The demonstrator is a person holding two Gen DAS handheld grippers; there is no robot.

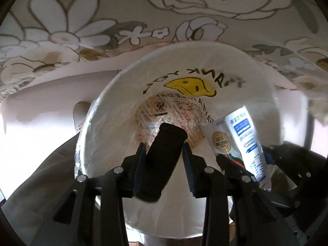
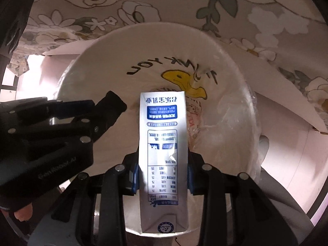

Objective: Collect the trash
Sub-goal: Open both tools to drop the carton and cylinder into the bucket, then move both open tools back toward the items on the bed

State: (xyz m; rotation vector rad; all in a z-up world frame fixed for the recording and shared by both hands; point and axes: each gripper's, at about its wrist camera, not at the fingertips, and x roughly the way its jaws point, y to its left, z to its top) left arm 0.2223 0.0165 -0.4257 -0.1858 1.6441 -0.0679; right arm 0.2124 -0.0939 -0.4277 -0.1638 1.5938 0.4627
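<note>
A round bin lined with a white bag (image 1: 127, 86) printed with a yellow duck and "THANK YOU" sits below both grippers; it also shows in the right wrist view (image 2: 106, 61). Crumpled printed wrappers (image 1: 164, 112) lie at its bottom. My left gripper (image 1: 164, 149) is shut on a black cylinder-shaped object (image 1: 162, 160) and holds it over the bin. My right gripper (image 2: 163, 176) is shut on a white and blue milk carton (image 2: 163, 143), also over the bin. The carton (image 1: 244, 135) shows in the left wrist view, and the left gripper (image 2: 98, 112) in the right wrist view.
A floral tablecloth (image 1: 143, 10) hangs over a table edge behind the bin, also in the right wrist view (image 2: 225, 4). Pale pink floor (image 2: 287, 153) surrounds the bin. A chair or table leg (image 1: 309, 129) stands at the right.
</note>
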